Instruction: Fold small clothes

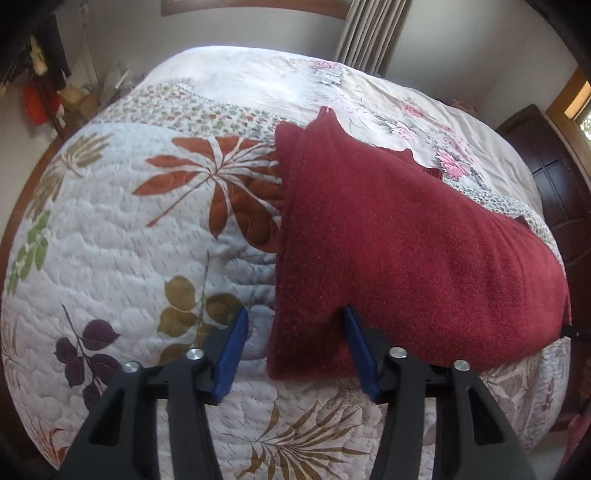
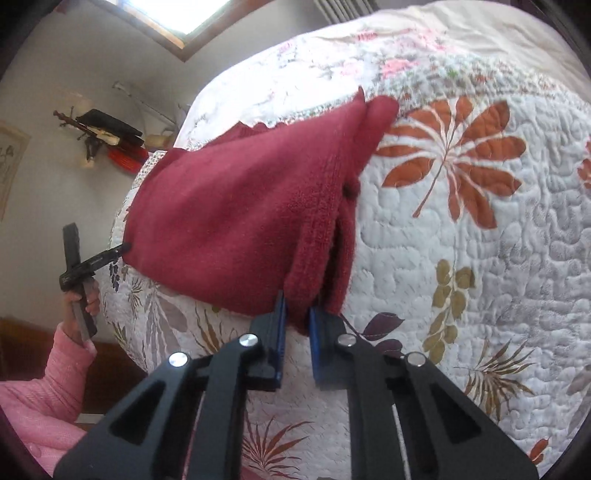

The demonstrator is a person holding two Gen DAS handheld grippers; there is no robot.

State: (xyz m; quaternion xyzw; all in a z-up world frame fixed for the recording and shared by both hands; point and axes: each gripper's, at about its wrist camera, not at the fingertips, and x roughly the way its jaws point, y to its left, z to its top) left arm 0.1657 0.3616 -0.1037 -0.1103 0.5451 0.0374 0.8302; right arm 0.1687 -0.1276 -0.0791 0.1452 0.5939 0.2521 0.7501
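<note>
Below, in the left wrist view, the left gripper (image 1: 293, 314) is seen with its two blue fingers (image 1: 231, 354) spread wide apart, nothing held between them. A dark red garment (image 1: 388, 236) lies folded on the quilt (image 1: 122, 240), reaching from just between the fingertips out ahead and to the right of them. Its near left corner sits in the gap between the fingers; the right finger's tip is at the cloth's near edge, though contact cannot be judged, while the left finger stands clear of it over bare quilt. Ahead of the fingers, the garment's far end rises to a point. Beyond the quilt, a curtain (image 1: 373, 33) is seen far ahead, and a dark cabinet (image 1: 554, 177) far to the right.

Next, in the right wrist view, the right gripper (image 2: 297, 314) is seen clenched on the garment (image 2: 240, 206): a thick folded edge of it is pinched between the blue fingers (image 2: 280, 332), which are drawn close together. From the fingertips the cloth spreads ahead and to the left, over the quilt (image 2: 461, 240). At the cloth's far left edge, the left gripper (image 2: 110, 254) is seen at the hem, carried by a hand (image 2: 83, 299) in a pink sleeve (image 2: 48, 380).
</note>
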